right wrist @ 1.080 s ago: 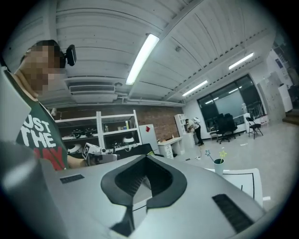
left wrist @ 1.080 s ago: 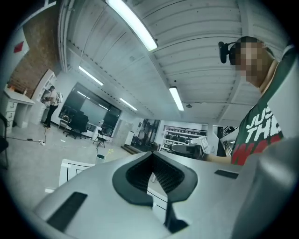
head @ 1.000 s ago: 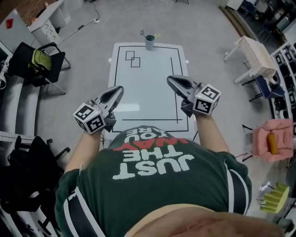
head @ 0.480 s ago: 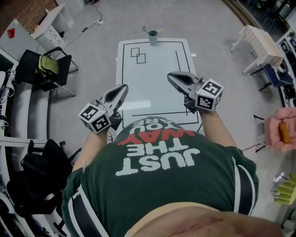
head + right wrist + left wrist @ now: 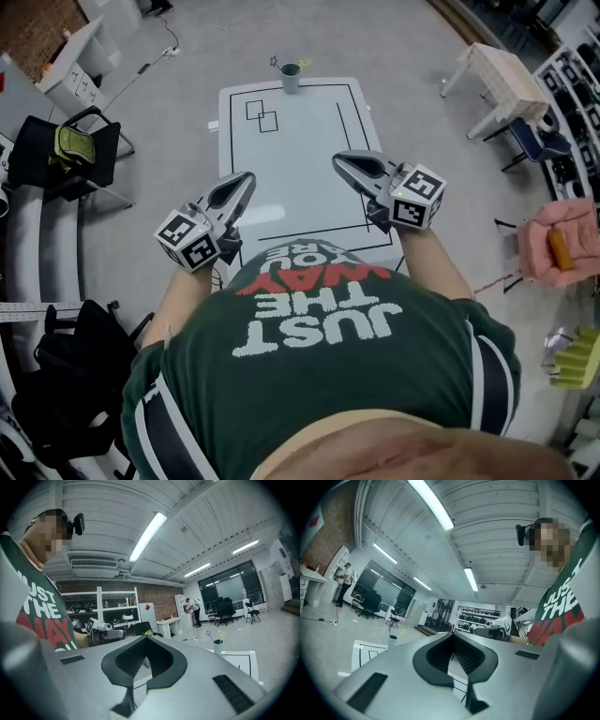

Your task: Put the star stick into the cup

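Two claws, left gripper (image 5: 242,180) and right gripper (image 5: 342,161), both closed and empty, over the near end of one table (image 5: 300,141). One cup (image 5: 291,77) at far edge holds two sticks: star stick (image 5: 208,633) and yellow-topped stick (image 5: 221,634). Two overlapping taped squares (image 5: 261,115) far left.

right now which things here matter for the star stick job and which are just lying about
Job in hand:
- cup at the table's far edge
- star stick, standing in the cup
- left gripper and right gripper, both shut, empty

Lying about:
- black chair
- white side table
- pink seat
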`<state>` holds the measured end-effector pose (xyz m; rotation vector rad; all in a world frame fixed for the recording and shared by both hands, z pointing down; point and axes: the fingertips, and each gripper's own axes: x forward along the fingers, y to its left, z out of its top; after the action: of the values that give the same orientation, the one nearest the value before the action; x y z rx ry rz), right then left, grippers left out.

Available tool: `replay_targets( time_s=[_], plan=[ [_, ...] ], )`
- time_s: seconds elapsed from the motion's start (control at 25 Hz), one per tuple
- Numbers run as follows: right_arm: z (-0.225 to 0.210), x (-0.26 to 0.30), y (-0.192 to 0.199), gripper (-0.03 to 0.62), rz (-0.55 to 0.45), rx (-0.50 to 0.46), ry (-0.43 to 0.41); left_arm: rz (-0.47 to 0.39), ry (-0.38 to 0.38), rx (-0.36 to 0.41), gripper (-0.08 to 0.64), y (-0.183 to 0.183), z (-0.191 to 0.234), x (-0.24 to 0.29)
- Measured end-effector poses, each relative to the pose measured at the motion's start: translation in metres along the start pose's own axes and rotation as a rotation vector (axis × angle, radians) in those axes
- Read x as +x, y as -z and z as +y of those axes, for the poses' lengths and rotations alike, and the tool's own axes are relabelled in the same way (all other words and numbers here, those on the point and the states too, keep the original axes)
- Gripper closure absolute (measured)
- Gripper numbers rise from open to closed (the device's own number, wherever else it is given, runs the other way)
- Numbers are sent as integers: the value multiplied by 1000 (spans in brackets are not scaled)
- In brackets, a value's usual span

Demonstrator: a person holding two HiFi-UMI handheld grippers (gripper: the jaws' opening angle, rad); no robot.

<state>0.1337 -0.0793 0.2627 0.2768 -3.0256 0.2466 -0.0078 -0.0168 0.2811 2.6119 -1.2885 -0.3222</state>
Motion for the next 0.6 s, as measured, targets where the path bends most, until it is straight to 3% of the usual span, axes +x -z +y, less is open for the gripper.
replay_targets(
  time_s=[0.6],
  plan=[
    [-3,9,8,558,25,-4,-19,6,-14,-14,551,5,7,0]
  ],
)
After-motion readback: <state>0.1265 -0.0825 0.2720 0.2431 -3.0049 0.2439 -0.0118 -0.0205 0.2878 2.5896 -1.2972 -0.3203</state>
